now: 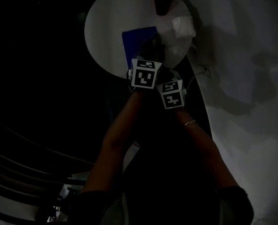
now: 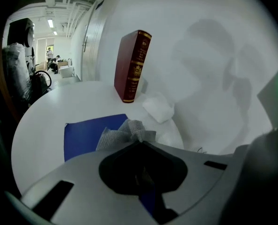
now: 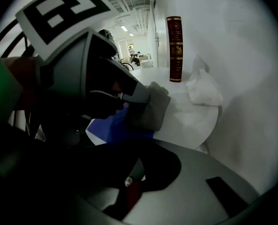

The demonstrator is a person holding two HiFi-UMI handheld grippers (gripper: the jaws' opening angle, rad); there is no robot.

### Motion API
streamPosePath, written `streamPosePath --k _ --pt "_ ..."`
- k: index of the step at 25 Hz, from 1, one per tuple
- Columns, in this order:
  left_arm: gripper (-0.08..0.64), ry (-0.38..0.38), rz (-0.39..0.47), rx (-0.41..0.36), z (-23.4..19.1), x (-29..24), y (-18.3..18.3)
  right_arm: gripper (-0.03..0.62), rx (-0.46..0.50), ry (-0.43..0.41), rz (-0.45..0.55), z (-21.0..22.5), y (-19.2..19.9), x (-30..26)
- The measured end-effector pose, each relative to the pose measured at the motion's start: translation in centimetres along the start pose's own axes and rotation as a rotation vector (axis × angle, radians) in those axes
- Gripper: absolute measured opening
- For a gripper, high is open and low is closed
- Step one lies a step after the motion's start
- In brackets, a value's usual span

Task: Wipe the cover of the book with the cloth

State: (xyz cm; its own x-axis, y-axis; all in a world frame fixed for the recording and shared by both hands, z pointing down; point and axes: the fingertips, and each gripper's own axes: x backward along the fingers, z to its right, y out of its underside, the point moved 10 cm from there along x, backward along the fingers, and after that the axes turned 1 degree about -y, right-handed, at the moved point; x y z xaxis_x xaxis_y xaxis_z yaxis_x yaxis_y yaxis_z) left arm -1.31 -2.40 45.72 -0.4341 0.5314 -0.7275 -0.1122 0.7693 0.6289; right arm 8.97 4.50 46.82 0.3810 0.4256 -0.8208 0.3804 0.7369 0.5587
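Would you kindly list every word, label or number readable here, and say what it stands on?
No text can be read.
Red book spine: gold lettering and an emblem, too small and blurred to read.
Blue book: cover shows no print.
Marker cubes: black square patterns, no words.

The head view is heavily underexposed; only the round table (image 1: 101, 27) and the wall (image 1: 251, 55) are lit, and soft shadows are cast there. The gripper views are lit brightly by ceiling strips (image 2: 50, 22), curved and vignetted at the edges; the blue book (image 2: 85, 135) is rendered fairly sharp.
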Motion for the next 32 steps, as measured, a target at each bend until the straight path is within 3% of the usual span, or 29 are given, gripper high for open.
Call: streamPosePath --k 10,20,25,28,32 --pt "0.023 -0.101 -0.024 0.096 -4.8 1.2 2.0 0.029 0.017 -0.017 -0.041 0.0 -0.3 -0.9" --pt "0.023 -0.290 -0.023 0.191 -11.0 5.9 5.5 0.029 0.030 -0.023 -0.046 0.1 -0.4 -1.0" --pt "0.023 -0.355 0.009 0.212 -11.8 8.9 6.5 0.029 0.008 -0.025 -0.025 0.3 0.1 -1.1" --pt "0.023 -0.345 0.043 0.186 -10.6 10.5 5.8 0.029 -0.015 -0.010 0.012 0.5 0.1 -0.7" --pt "0.023 -0.250 0.081 0.126 -6.9 9.9 5.1 0.029 -0.051 0.042 0.029 1.0 1.0 0.5"
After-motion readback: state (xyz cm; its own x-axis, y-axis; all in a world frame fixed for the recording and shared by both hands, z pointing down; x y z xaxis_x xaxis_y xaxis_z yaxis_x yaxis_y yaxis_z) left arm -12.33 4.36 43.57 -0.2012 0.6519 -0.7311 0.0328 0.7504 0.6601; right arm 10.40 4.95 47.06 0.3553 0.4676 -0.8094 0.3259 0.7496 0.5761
